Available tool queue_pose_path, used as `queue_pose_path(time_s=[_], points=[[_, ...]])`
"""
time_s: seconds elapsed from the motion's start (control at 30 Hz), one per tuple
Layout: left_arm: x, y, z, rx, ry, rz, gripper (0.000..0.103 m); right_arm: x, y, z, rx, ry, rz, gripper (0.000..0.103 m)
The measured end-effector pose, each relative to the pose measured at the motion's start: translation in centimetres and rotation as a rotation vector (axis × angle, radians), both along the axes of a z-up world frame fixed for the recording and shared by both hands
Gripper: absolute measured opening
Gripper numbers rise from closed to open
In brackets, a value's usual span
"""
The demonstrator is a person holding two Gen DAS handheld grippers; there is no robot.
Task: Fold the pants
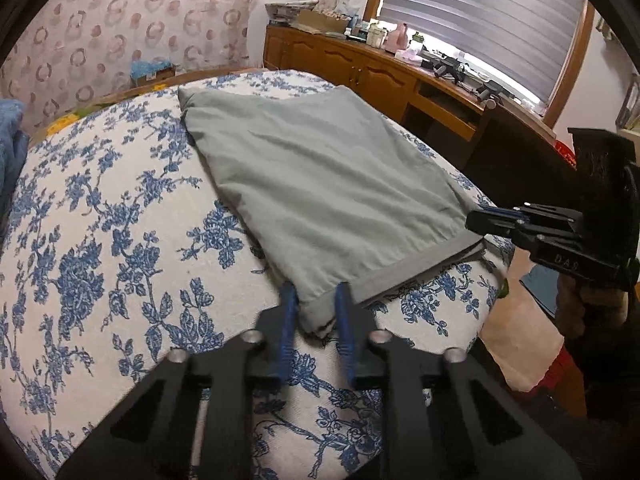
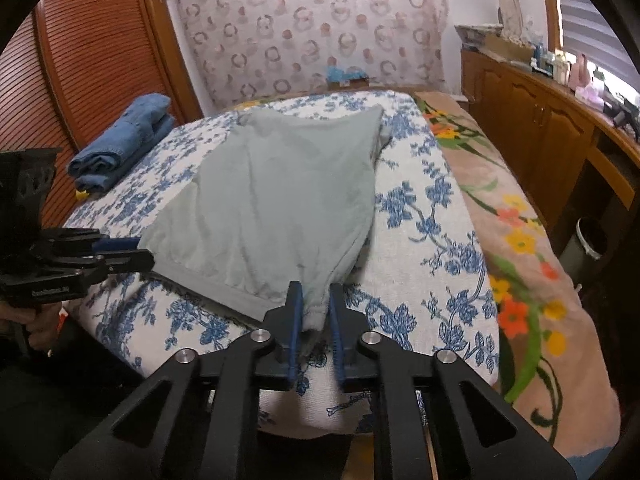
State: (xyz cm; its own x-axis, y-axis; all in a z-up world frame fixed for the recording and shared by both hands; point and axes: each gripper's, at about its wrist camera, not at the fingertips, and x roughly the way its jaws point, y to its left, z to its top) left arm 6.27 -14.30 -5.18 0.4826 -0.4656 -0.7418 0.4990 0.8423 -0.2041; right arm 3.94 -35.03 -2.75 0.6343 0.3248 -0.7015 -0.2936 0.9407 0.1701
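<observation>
Pants [image 1: 320,184] lie on floral bedspread [image 1: 100,220], grey, already doubled leg over leg as far as I can judge; waistband edge nearest me at bed's foot, far end toward headboard wall.

L gripper [image 1: 316,300]: blue pads pinched on near-left waistband corner, cloth bunched between them. Reads as a grip, not just contact.

R gripper [image 2: 316,300]: same on the other waistband corner, fabric tucked between fingers [image 2: 295,312], clenched on it. From L cam, R gripper sits at band's right end, low to bed.

Status: lengthwise fold looks done. Both corners taken, no lift yet; band flat on bedspread, slight wrinkles mid-cloth. Est. abt halfway.

Left to do (my judgement): raise both corners together, carry band toward far end, lay it down square, maybe one more fold to match jeans [image 2: 124,140] stacked folded at left side of bed.

Risk: upper layer only may be caught; if lower layer slips, fold goes skewed. Can't confirm layer count from either cam.
</observation>
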Motion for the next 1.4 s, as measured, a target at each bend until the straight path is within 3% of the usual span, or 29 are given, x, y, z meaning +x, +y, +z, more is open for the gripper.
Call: queue_pose_path(time_s=[0.3, 0.5, 0.63, 0.7, 0.97, 1.17, 1.4], points=[[-0.2, 1.9, 1.3, -0.037, -0.017, 0.031, 0.008, -1.2, 1.1, 2.4, -0.011, -0.05, 0.033, 0.008], [0.1, 2.1, 0.2, -0.02, 0.012, 0.039, 0.008, -1.4, 1.8, 1.1, -0.026, -0.017, 0.049, 0.008], [0.2, 2.1, -0.3, -0.005, 0.027, 0.046, 0.01, -1.4, 0.8, 1.0, -0.009, -0.027, -0.006, 0.011], [0.1, 2.1, -0.2, 0.002, 0.023, 0.051, 0.011, -1.4, 0.4, 1.1, -0.008, -0.03, -0.026, 0.018], [-0.2, 2.0, 0.8, 0.038, -0.027, 0.064, 0.022, -0.7, 0.4, -0.2, 0.037, 0.013, -0.033, 0.021], [0.1, 2.4, 1.1, 0.015, -0.036, 0.079, 0.039, -0.9, 1.0, 0.2, 0.046, -0.004, 0.002, 0.007], [0.4, 2.1, 0.5, 0.04, -0.037, 0.099, 0.04, -1.7, 1.3, 1.7, 0.062, -0.036, 0.008, 0.005]])
